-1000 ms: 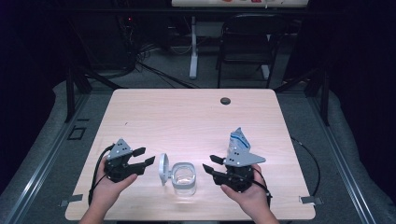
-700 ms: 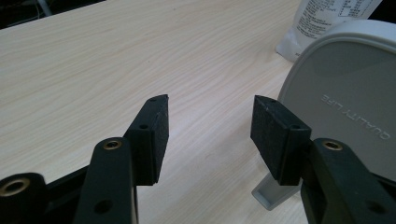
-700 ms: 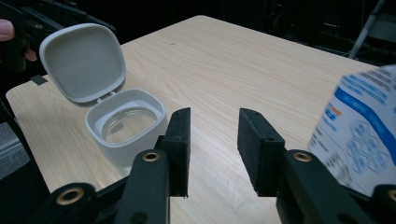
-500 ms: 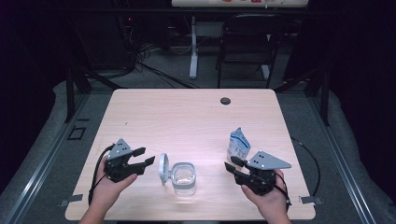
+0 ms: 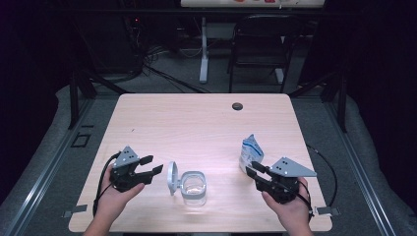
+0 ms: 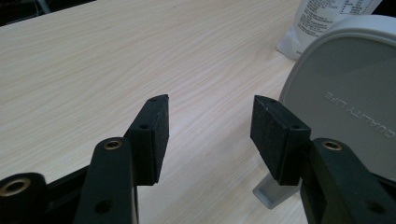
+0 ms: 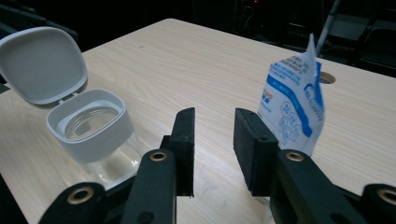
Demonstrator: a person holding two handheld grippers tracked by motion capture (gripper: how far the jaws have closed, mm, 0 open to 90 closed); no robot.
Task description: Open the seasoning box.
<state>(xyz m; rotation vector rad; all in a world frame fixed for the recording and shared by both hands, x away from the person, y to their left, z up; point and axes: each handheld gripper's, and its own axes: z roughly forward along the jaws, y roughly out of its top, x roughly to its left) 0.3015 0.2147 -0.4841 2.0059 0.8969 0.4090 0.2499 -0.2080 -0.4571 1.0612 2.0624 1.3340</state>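
Right now the blue-and-white pouch (image 5: pixel 251 152) stands upright on the table (image 5: pixel 196 123), free of both grippers, off to the right of the clear container (image 5: pixel 193 187). That container sits near the table's front edge with its grey hinged lid (image 5: pixel 172 177) flipped up on the left side.

Main risk, as I judge it: the pouch is light and tall, so a nudge from the right gripper (image 5: pixel 254 173) would likely tip it before any grip lands. Its jaws have just been closing with nothing between them and now stand moderately apart, the gap empty in the right gripper view. From there the pouch (image 7: pixel 295 108) sits just past the right-hand jaw, off the centreline, so closing now would catch air or clip its edge.

Second risk: the left gripper (image 5: pixel 149 165) hovers just left of the container, jaws apart and empty, with the raised lid (image 6: pixel 343 105) very near one jaw. A small drift could knock the lid shut or shove the container across the table.

Pouch and container are well apart.
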